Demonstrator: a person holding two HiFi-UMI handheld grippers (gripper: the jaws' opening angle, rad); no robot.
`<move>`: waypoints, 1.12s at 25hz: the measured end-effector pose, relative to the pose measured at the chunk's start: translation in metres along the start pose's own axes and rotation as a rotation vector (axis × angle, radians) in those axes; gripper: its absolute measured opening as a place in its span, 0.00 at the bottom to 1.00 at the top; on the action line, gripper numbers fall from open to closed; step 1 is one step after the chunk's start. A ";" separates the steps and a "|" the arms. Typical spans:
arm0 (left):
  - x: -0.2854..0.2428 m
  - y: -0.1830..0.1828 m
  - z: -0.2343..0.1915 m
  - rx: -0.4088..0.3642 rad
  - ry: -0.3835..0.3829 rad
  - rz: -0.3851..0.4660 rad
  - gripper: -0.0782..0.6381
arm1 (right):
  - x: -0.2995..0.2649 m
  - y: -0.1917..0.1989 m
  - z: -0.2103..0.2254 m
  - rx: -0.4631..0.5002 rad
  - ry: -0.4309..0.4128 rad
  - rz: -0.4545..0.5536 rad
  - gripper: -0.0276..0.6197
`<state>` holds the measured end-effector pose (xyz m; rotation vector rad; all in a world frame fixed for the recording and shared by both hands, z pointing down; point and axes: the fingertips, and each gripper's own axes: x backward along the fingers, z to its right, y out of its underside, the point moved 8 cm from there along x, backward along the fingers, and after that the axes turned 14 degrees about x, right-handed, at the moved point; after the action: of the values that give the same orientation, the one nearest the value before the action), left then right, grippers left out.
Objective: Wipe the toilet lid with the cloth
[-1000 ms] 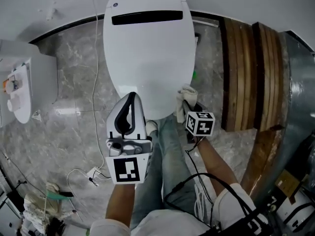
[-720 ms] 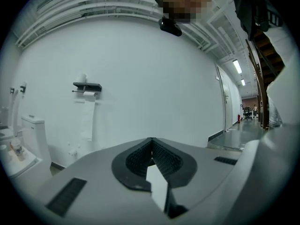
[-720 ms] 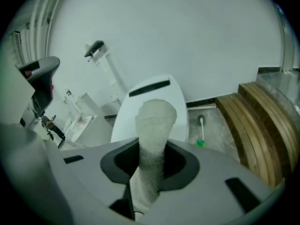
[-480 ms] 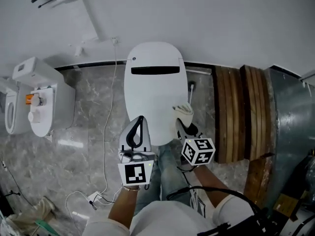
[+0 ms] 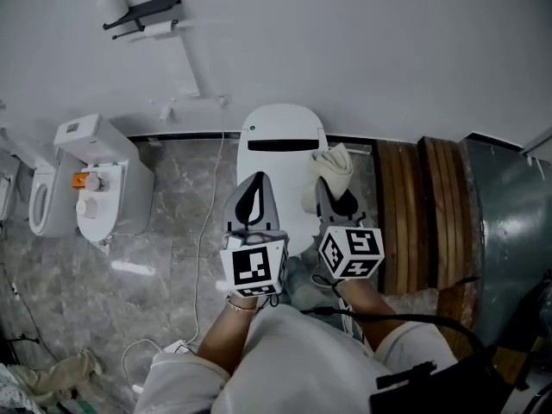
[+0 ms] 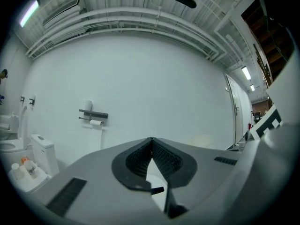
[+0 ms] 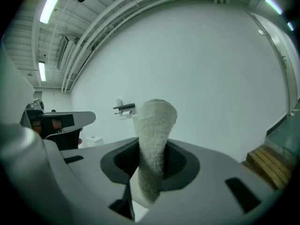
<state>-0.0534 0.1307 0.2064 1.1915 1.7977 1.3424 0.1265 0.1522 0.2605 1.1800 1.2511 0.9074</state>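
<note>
- Right gripper (image 5: 331, 192), at the right of the head view, is shown pinching the cloth (image 7: 153, 135) between its jaws. The pale towelling stands up in a rolled tuft past the tips, and the tool is pointed towards the far wall (image 5: 388, 50).
- Left gripper (image 6: 151, 143) is held just beside it on the left, its jaws pressed together with nothing between them.
- Far below both tools the grey marbled floor (image 5: 164, 231) is seen, with wooden boards (image 5: 431, 205) laid at the right.
- White and closed, the toilet lid (image 5: 291, 166) is seen against the far wall, beneath and beyond the two grippers and well apart from them.
- At the far left a second toilet (image 5: 103, 179) is seen, and a paper holder (image 5: 142, 11) is fixed to the wall above it.
- The cloth is held in the air, touching no part of the lid; no streak or damp patch can be made out on the white surface.
- Progress is judged unclear. Whether any wiping has been done cannot be told from the lid itself, and with the cloth off it no stroke is under way. Any wiping left would call for the cloth to be brought down onto the lid.
</note>
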 end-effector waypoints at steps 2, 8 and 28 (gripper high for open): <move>0.002 -0.003 0.001 0.002 0.004 -0.006 0.13 | 0.004 -0.002 -0.005 0.003 -0.007 -0.007 0.20; 0.000 -0.001 -0.002 -0.003 0.008 -0.032 0.13 | 0.001 -0.007 -0.013 0.032 -0.024 -0.012 0.20; -0.025 -0.017 -0.026 -0.006 -0.012 -0.018 0.13 | -0.031 -0.042 -0.023 0.078 -0.043 0.027 0.20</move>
<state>-0.0700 0.0954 0.1975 1.1750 1.7907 1.3271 0.0954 0.1171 0.2279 1.2743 1.2484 0.8556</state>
